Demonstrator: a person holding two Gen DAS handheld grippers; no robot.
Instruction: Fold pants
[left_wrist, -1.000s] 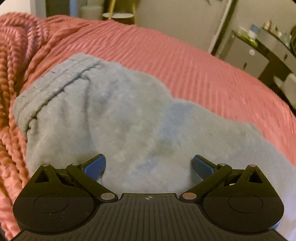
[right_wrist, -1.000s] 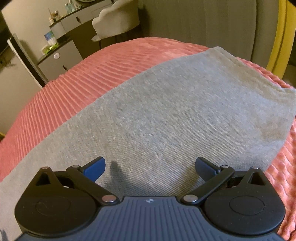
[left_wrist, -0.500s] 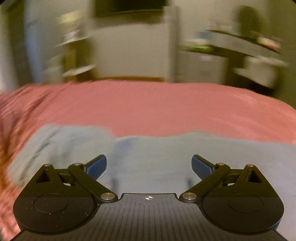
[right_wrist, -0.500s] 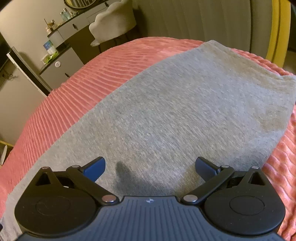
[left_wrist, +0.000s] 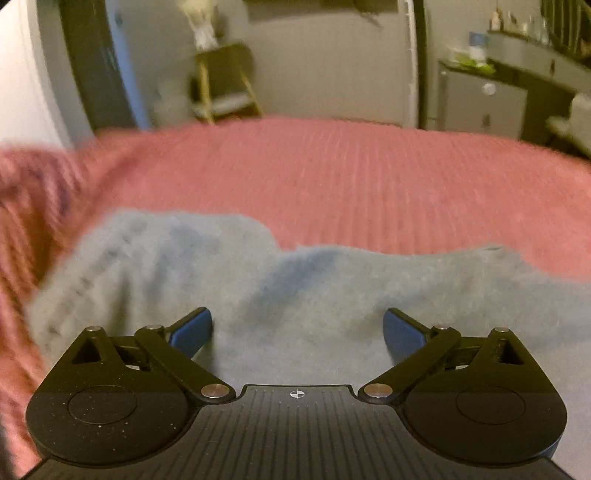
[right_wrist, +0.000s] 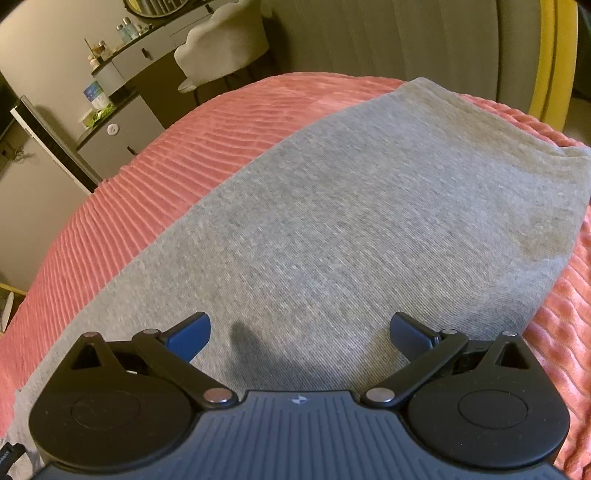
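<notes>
Grey pants (left_wrist: 314, 295) lie flat on a pink ribbed bedspread (left_wrist: 332, 177). In the left wrist view the ribbed waistband end (left_wrist: 92, 273) is at the left, slightly bunched. My left gripper (left_wrist: 297, 332) is open and empty, low over the pants. In the right wrist view the pants (right_wrist: 351, 221) stretch away as a long smooth panel to a far edge near the bed's corner. My right gripper (right_wrist: 299, 332) is open and empty, just above the cloth.
The pink bedspread (right_wrist: 147, 177) surrounds the pants. Beyond the bed stand a grey cabinet (left_wrist: 480, 103), a small wooden stool (left_wrist: 225, 85), a dresser with bottles (right_wrist: 122, 48), a pale chair (right_wrist: 221, 48) and a yellow frame (right_wrist: 554, 59).
The left gripper has tilted up and pulled back, so the room shows above the bed; the view is blurred. The right gripper has drifted slightly. Both stay open.
</notes>
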